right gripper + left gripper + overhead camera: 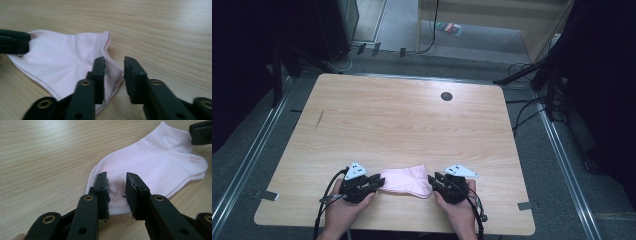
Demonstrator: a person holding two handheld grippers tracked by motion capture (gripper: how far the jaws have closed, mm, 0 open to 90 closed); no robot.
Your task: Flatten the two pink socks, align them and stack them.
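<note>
Near edge: two hands, one per gripper. Left gripper [374,183], jaws spread, straddling the left end of a pink sock [406,181]. Right gripper [434,181], jaws spread, at the sock's right end, over its ribbed cuff. Sock: pale pink, ankle-length, lying flat between the two grippers near the front of the wooden surface [402,117]. Far centre: a small dark round grommet [446,96]. No containers seen.

A sock [406,181] lies flat on the tabletop [402,120] near its front edge. The left hand-held gripper [373,184] sits at the sock's left end, the right hand-held gripper [436,181] at its right end, each with jaws parted over the fabric's edge.
</note>
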